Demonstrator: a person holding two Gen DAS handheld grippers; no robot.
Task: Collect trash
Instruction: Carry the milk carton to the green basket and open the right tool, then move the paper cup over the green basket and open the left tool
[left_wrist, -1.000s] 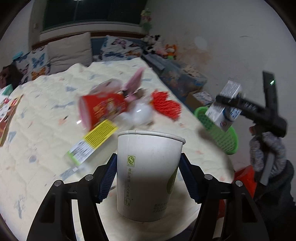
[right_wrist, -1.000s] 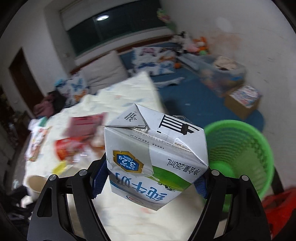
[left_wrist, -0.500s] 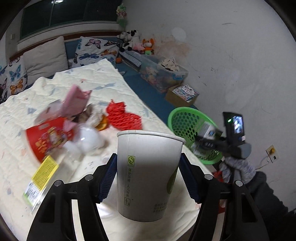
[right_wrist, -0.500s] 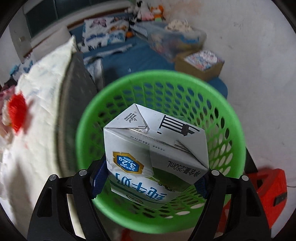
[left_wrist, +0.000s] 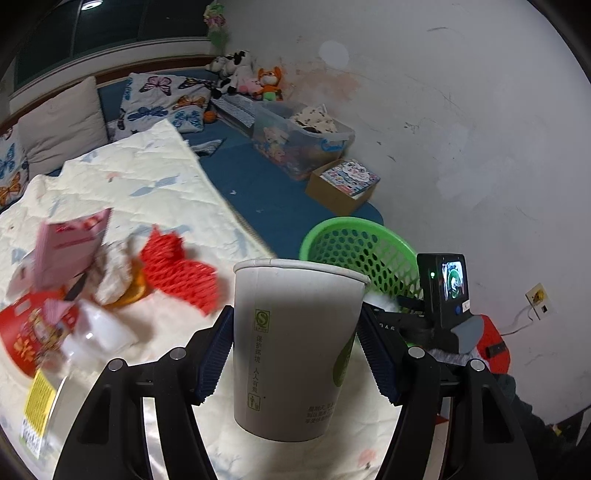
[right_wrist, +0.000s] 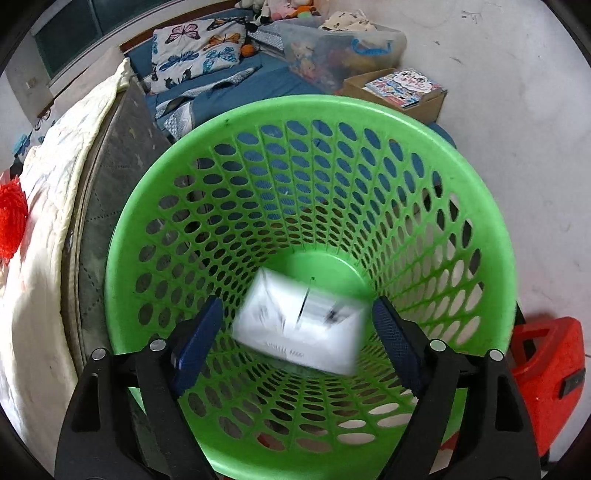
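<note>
My left gripper (left_wrist: 295, 350) is shut on a white paper cup (left_wrist: 295, 347), held upright above the bed's near edge. My right gripper (right_wrist: 295, 339) is open above the mouth of the green mesh basket (right_wrist: 491, 236). A white milk carton (right_wrist: 299, 328), blurred, is below its fingers inside the basket, apart from both pads. The basket (left_wrist: 332, 229) shows beside the bed in the left wrist view, with the right gripper's body (left_wrist: 443, 291) over its near rim.
More trash lies on the cream quilt (left_wrist: 155, 192): red mesh (left_wrist: 177, 269), a red snack tub (left_wrist: 26, 332), a pink packet (left_wrist: 70, 247), a white lump (left_wrist: 99, 328). A red box (right_wrist: 546, 373) sits right of the basket. A cardboard box (left_wrist: 343, 184) and plastic bin (left_wrist: 295, 144) stand along the wall.
My right gripper moved from above the bed to over the basket, opened and let the milk carton go; it is dropping inside. My left gripper swung right with the cup.
</note>
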